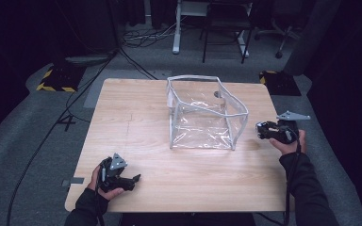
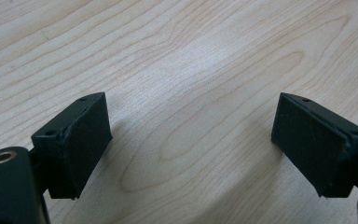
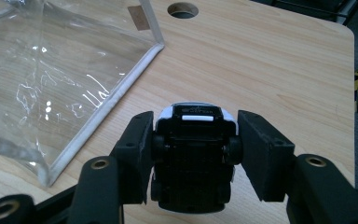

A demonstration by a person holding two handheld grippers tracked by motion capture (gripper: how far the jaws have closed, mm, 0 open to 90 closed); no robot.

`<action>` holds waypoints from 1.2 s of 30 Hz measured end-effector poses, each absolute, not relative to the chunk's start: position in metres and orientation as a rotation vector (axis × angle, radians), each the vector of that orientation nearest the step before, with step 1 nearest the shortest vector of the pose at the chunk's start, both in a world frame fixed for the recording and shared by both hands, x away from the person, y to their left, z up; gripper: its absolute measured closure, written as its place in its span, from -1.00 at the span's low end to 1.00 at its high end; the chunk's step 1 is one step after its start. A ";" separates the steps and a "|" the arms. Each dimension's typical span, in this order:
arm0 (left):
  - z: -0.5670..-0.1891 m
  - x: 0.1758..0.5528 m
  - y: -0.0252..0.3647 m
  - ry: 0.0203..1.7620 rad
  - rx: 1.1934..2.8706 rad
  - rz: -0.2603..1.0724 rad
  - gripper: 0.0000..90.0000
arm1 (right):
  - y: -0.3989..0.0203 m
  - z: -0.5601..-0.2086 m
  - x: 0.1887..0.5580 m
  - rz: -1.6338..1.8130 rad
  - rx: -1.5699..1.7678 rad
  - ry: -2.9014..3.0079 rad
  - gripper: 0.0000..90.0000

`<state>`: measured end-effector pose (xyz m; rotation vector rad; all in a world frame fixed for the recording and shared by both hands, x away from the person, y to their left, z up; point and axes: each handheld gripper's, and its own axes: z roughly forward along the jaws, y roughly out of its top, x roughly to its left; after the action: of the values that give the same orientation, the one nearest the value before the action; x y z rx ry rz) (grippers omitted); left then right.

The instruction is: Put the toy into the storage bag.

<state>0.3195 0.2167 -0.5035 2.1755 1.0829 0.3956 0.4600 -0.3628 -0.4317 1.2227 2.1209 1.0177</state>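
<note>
Black-and-white toy car (image 3: 193, 156) clamped underside-up between the right gripper (image 3: 193, 154) jaws, right of centre in the high view, above the wooden table (image 1: 136, 117). Clear plastic bag (image 1: 202, 115) with white trim sits just left of it, mid-frame. Left gripper (image 1: 131, 180) lower left, jaws wide apart, holding nothing.

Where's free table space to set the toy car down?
Bare wood: the whole strip left of the clear bag, the front strip between left gripper and right gripper holding the toy car. Tight: between bag and the table's right edge.
</note>
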 end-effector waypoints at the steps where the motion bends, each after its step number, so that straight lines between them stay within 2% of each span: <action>1: -0.504 0.319 0.217 1.084 2.174 0.396 -0.73 | -0.363 -0.430 0.460 1.019 1.222 2.119 0.08; 36: -0.504 0.319 0.217 1.083 2.175 0.396 -0.73 | -0.349 -0.358 0.461 1.088 1.109 2.059 0.08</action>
<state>0.3195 0.2166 -0.5035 2.1748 1.0834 0.3957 0.4605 -0.3493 -0.3584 1.1089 2.0595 1.0876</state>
